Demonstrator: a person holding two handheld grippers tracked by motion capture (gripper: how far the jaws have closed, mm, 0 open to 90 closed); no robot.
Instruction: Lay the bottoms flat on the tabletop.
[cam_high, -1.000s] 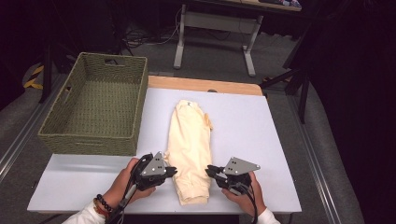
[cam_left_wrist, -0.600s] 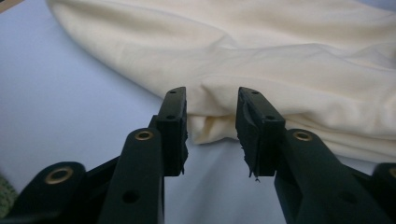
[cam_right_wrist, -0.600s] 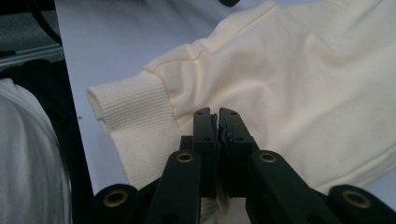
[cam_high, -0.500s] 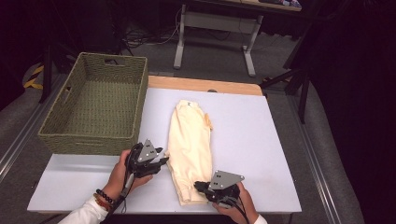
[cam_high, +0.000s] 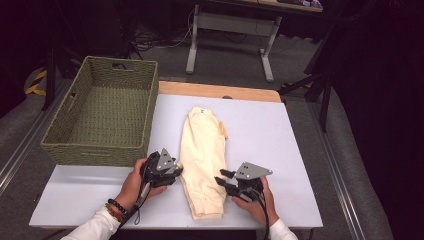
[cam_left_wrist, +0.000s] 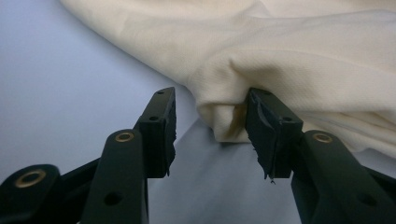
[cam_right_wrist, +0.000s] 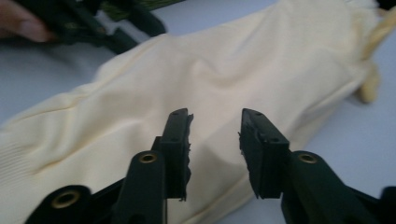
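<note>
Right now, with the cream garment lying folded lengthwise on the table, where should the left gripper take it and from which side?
Take the cream garment at its left long edge, coming in low from the left gripper's side. In the left gripper view a fold of that edge bulges up between the open fingers, so there is raised fabric to pinch; elsewhere it lies flat.

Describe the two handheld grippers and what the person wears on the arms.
Each claw, left claw and right claw, is black with two flat black jaws, brass-coloured rivets at the pivots and a grey three-cornered plate on top. A black cable trails from each. The person wears white sleeves and a dark beaded bracelet on the left wrist.
</note>
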